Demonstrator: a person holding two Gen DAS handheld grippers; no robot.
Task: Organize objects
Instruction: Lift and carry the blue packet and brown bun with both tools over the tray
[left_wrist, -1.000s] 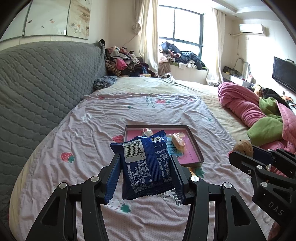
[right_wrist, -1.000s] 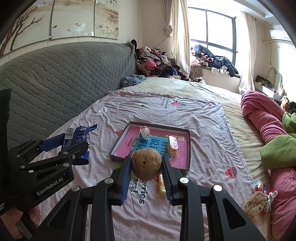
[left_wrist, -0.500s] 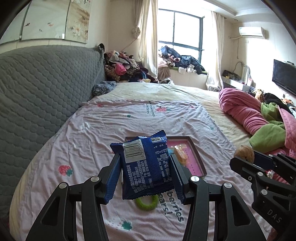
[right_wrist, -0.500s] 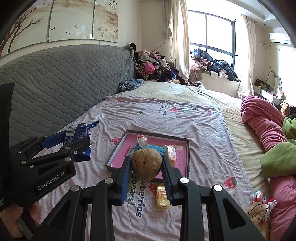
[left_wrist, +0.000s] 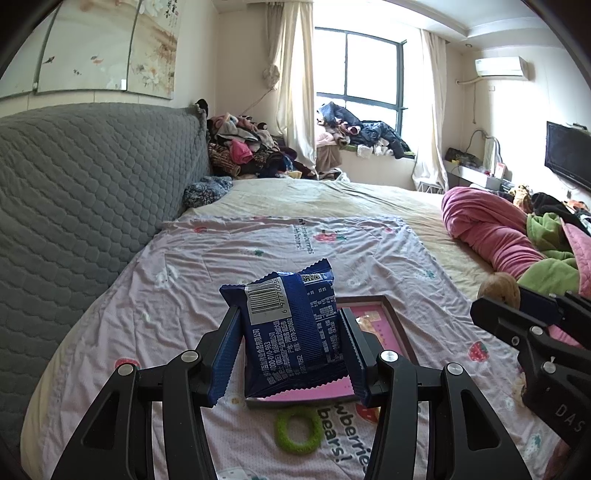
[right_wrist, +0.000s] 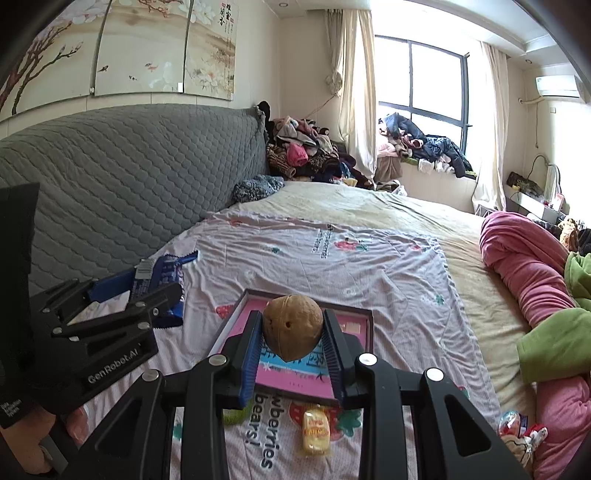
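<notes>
A: Left gripper (left_wrist: 290, 338)?
B: Clamped on a blue snack packet (left_wrist: 291, 332), barcode side up, held clear of the strawberry-print sheet (left_wrist: 207, 280).
A: Right gripper (right_wrist: 293, 341)?
B: Closed on a brown walnut (right_wrist: 293, 332), both pads pressing its sides, held above the pink tray (right_wrist: 360, 334).
A: Loose items?
B: Green ring (left_wrist: 299, 428) on the sheet just in front of the tray; yellow wrapped candy (right_wrist: 316, 428) also in front of it. Candy bag (right_wrist: 515, 432) beside the pink quilt (right_wrist: 532, 273).

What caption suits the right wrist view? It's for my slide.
Right gripper holds a walnut above the pink tray on the bed.
</notes>
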